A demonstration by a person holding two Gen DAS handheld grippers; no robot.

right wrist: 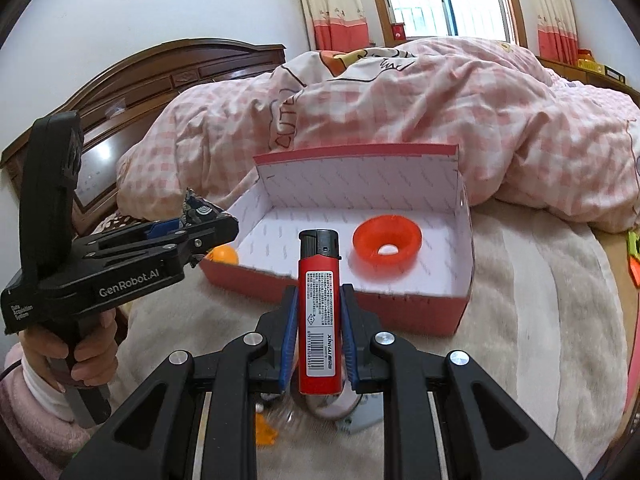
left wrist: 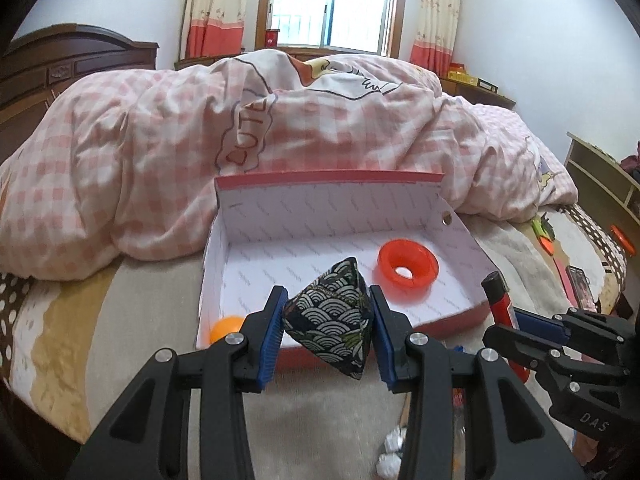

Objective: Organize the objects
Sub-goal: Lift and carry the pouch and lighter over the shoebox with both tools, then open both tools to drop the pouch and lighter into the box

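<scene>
Two hand-held grippers hover over a bed (left wrist: 80,320) heaped with a pink checked quilt (left wrist: 160,152). Against the quilt sits a red box (right wrist: 420,312) with a white lining, open at the top. A red funnel (left wrist: 406,266) lies on its floor, and an orange ball (left wrist: 226,326) shows in its near left corner. The left gripper (left wrist: 329,332), held by a hand (right wrist: 76,354) in a pink sleeve, pinches a black wave-patterned pouch (left wrist: 330,320) at the box's near edge. The right gripper (right wrist: 319,332) is clamped on an upright red lighter (right wrist: 320,320), also just short of the box.
</scene>
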